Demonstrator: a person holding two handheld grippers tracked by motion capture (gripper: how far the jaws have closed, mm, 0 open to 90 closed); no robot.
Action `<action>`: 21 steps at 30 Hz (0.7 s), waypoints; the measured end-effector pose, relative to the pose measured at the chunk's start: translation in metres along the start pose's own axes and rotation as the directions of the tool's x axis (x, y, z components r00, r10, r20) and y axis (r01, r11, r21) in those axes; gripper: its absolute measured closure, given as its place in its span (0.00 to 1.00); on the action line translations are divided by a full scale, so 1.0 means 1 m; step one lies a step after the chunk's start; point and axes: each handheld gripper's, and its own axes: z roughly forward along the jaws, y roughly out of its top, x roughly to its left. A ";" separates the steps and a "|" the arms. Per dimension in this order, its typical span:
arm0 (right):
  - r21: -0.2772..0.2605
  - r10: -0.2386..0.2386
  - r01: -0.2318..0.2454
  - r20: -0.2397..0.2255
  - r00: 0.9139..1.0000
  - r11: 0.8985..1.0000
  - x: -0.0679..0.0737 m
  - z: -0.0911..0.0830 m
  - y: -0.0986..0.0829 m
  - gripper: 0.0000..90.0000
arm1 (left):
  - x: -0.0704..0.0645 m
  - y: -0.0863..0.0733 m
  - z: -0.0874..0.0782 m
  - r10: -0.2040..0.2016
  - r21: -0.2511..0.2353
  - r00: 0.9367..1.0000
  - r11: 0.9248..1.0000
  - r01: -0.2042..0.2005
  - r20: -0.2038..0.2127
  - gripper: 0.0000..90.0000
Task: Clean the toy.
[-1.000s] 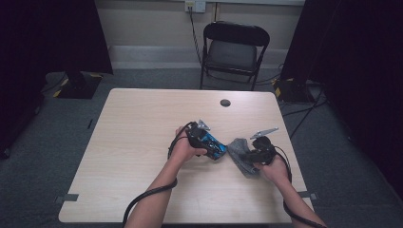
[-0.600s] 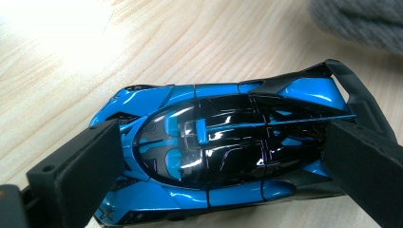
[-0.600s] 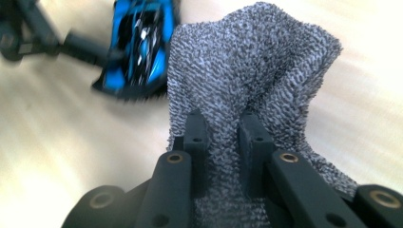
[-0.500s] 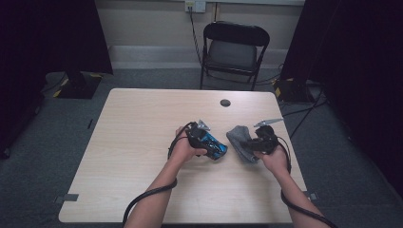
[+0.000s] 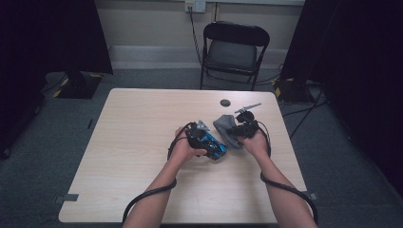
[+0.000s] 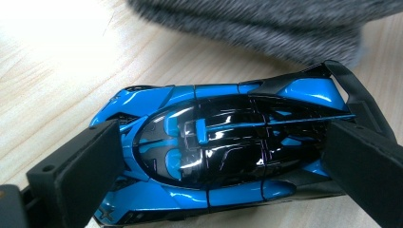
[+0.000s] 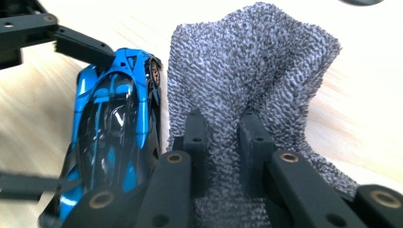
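A blue and black toy car [image 6: 228,152] lies on the wooden table [image 5: 142,123], and my left gripper [image 6: 228,161] is shut on it, one jaw at its nose and one at its tail. The car [image 5: 212,144] sits at the table's middle right, also seen as the car [image 7: 114,142] in the right gripper view. Right beside it is a grey textured cloth [image 7: 247,85], and my right gripper [image 7: 223,137] is shut on a pinched fold of it. The cloth [image 5: 227,127] hangs bunched from that gripper [image 5: 236,129], touching the table next to the car.
A small dark round disc [image 5: 225,102] lies near the table's far edge. A black folding chair [image 5: 233,52] stands behind the table. Cables trail from both grippers over the near edge. Dark curtains flank the room.
My right gripper has carried the grey cloth leftward and away from me, bringing it up against the car. The left gripper and car have stayed in place.
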 end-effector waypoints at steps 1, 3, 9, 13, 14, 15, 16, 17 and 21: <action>0.011 0.005 -0.005 0.005 1.000 1.000 0.000 0.004 0.002 0.85 | 0.000 0.000 0.000 0.003 0.003 1.000 1.000 -0.003 0.001 0.00; 0.019 0.008 -0.008 -0.005 1.000 1.000 0.001 0.010 0.004 0.85 | 0.000 0.000 0.000 0.003 0.001 1.000 1.000 -0.003 0.002 0.00; 0.055 -0.015 0.015 -0.002 1.000 0.998 0.014 0.032 0.011 0.84 | 0.000 -0.001 0.000 -0.001 -0.009 1.000 1.000 0.001 0.001 0.00; 0.077 -0.024 0.023 0.024 0.999 0.997 0.022 0.043 0.013 0.84 | 0.000 -0.001 0.000 -0.001 -0.009 1.000 1.000 0.001 0.001 0.00; 0.080 -0.032 0.030 0.025 0.999 0.996 0.023 0.045 0.013 0.84 | 0.000 -0.001 0.000 -0.001 -0.010 1.000 1.000 0.001 0.001 0.00; 0.084 -0.030 0.028 0.025 0.999 0.996 0.024 0.047 0.014 0.84 | 0.000 -0.001 0.000 0.002 -0.004 1.000 1.000 -0.002 0.001 0.00; 0.085 -0.029 0.026 0.025 0.999 0.996 0.024 0.047 0.014 0.84 | 0.000 0.000 0.000 0.001 -0.002 1.000 1.000 -0.001 0.002 0.00; 0.088 -0.032 0.030 0.024 0.999 0.996 0.024 0.048 0.014 0.84 | 0.000 0.000 0.000 0.000 -0.002 1.000 1.000 0.000 0.002 0.00; 0.082 -0.022 0.021 0.007 1.000 0.996 0.021 0.047 0.012 0.84 | 0.000 0.000 0.000 0.001 -0.002 1.000 1.000 -0.001 0.002 0.00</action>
